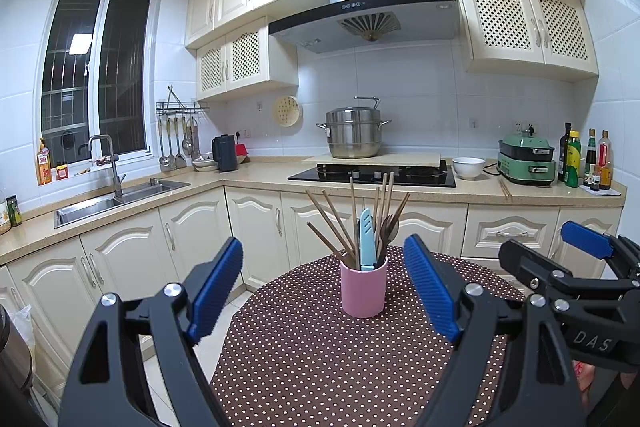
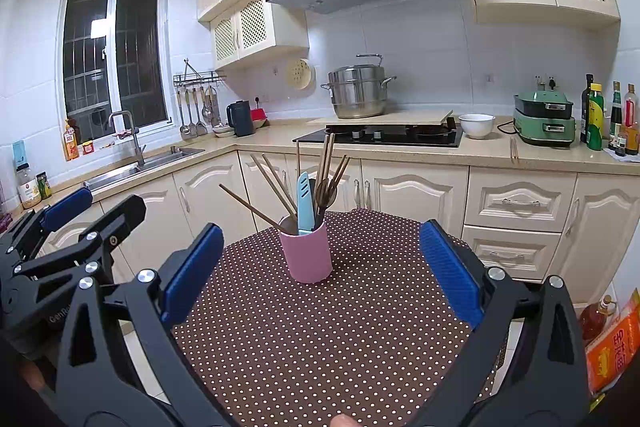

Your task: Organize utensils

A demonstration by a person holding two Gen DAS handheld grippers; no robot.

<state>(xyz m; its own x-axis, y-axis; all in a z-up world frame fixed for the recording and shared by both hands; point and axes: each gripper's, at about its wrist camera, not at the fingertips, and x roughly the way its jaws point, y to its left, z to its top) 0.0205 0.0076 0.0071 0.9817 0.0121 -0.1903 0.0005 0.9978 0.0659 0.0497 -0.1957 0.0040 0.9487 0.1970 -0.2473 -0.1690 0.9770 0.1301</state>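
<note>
A pink cup [image 1: 363,289] [image 2: 306,254] stands upright on a round table covered in brown polka-dot cloth [image 1: 312,359] [image 2: 340,327]. It holds several wooden chopsticks [image 1: 332,223] [image 2: 276,183], a light-blue sheathed knife [image 1: 367,239] [image 2: 305,203] and a dark spoon [image 1: 386,231] [image 2: 325,193]. My left gripper [image 1: 323,251] is open, hovering short of the cup, nothing between its blue pads. My right gripper [image 2: 322,239] is open too, with the cup ahead and slightly left. Each gripper shows at the other view's edge.
Behind the table runs a beige counter [image 1: 256,179] with a sink [image 1: 116,201], black hob [image 1: 372,175], steel steamer pot [image 1: 354,133], white bowl [image 1: 468,167], green appliance [image 1: 527,159] and bottles [image 1: 588,159]. A loose chopstick pair [image 1: 505,187] lies on the counter. Bags [image 2: 612,339] sit on the floor at right.
</note>
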